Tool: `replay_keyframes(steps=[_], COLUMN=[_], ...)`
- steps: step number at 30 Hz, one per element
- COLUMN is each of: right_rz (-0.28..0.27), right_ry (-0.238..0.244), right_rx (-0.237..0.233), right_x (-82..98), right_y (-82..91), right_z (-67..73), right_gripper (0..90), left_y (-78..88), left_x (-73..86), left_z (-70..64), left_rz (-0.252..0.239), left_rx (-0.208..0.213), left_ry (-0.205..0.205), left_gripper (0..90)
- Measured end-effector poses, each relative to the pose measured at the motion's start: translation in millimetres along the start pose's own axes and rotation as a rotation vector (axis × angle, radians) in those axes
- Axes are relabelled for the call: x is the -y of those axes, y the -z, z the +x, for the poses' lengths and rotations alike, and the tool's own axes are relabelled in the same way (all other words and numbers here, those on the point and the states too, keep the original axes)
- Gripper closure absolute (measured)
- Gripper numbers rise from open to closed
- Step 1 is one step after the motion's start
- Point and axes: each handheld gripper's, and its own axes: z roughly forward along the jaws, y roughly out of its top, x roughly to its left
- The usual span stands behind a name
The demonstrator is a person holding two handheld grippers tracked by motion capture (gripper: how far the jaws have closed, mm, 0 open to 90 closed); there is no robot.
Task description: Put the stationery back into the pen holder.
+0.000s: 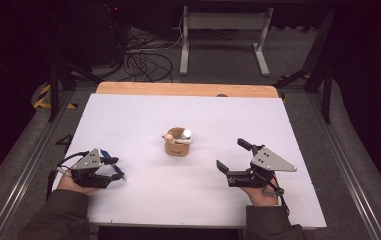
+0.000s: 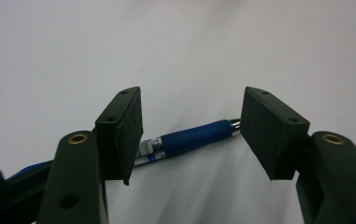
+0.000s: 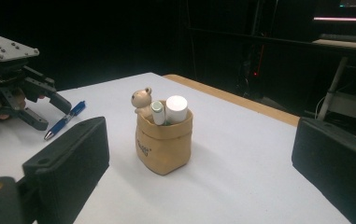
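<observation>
Pen between your left jaws, pouch at table centre

Left gripper [image 2: 192, 135]: your jaws stand apart with the blue pen [image 2: 192, 135] lying crosswise between them on the white table sheet [image 2: 175, 46]. The pads do not press on it; there is a gap on each side. In the high view your left gripper [image 1: 113, 167] sits at the near left of the table, with the pen [image 1: 115, 167] beneath its tips. In the right gripper view the pen [image 3: 66, 120] lies flat, its silver tip pointing toward the near edge, under the tips of your left gripper [image 3: 47, 112].

Right gripper [image 3: 199, 154]: your jaws stand wide, nothing between them. In the high view your right gripper [image 1: 233, 155] is at the near right of the table, well apart from the pen, its jaws pointing toward the middle.

Pouch [image 1: 177, 145]: a tan fabric holder, upright at the centre of the table, between your two grippers and apart from both. It holds a white cylinder [image 3: 176, 108], a green-capped stick [image 3: 158, 112] and a small bear-headed item [image 3: 141, 99], all upright.

Table [image 1: 188, 90]: a wooden top with the white sheet over most of it, the wood showing along the far edge.
</observation>
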Motion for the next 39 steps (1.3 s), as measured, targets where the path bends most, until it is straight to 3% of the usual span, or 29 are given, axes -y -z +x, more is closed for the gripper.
replay_keyframes(steps=[4, 7, 10, 12, 19, 22, 24, 29, 35, 39], right_rz=[0.001, 0.002, 0.003, 0.003, 0.003, 0.004, 0.004, 0.004, 0.009, 0.008], right_ry=[0.002, 0.002, 0.006, 0.008, 0.005, 0.007, 0.007, 0.008, 0.007, 0.008], right_rx=[-0.005, -0.006, -0.01, -0.012, -0.012, -0.018, -0.017, -0.019, -0.016, -0.019], right_x=[0.1, 0.3, 0.4, 0.4, 0.7, 0.8, 0.8, 0.7, 1.0, 0.9], right_y=[-0.5, -1.1, -1.7, -1.7, -1.8, -2.2, -2.4, -2.7, -3.3, -3.5], right_z=[0.6, 0.9, 1.4, 1.6, 1.0, 1.7, 1.7, 2.0, 2.1, 2.5], right_gripper=[4.9, 4.9, 4.9, 4.9, 4.9, 4.8, 4.9, 4.9, 5.0, 5.1], left_y=[-1.5, -2.0, -6.4, -8.6, -8.9, -9.5, -11.3, -12.4, -12.4, -12.7], left_x=[0.0, -0.3, -3.1, -5.0, -3.6, -3.4, -4.0, -5.3, -13.0, -14.6], left_z=[0.5, 2.5, 2.7, 2.7, 6.3, 8.9, 10.3, 9.9, 5.8, 4.2], left_rz=[-0.002, 0.0, 0.066, 0.081, 0.074, 0.072, 0.089, 0.101, 0.16, 0.17], left_rx=[0.037, 0.038, 0.037, 0.049, 0.067, 0.077, 0.085, 0.087, 0.076, 0.081], left_ry=[-0.014, -0.012, -0.053, -0.074, -0.057, -0.044, -0.043, -0.034, -0.015, -0.016], left_gripper=[40.8, 41.2, 41.4, 41.3, 42.3, 47.3, 52.4, 56.3, 61.3, 65.6])
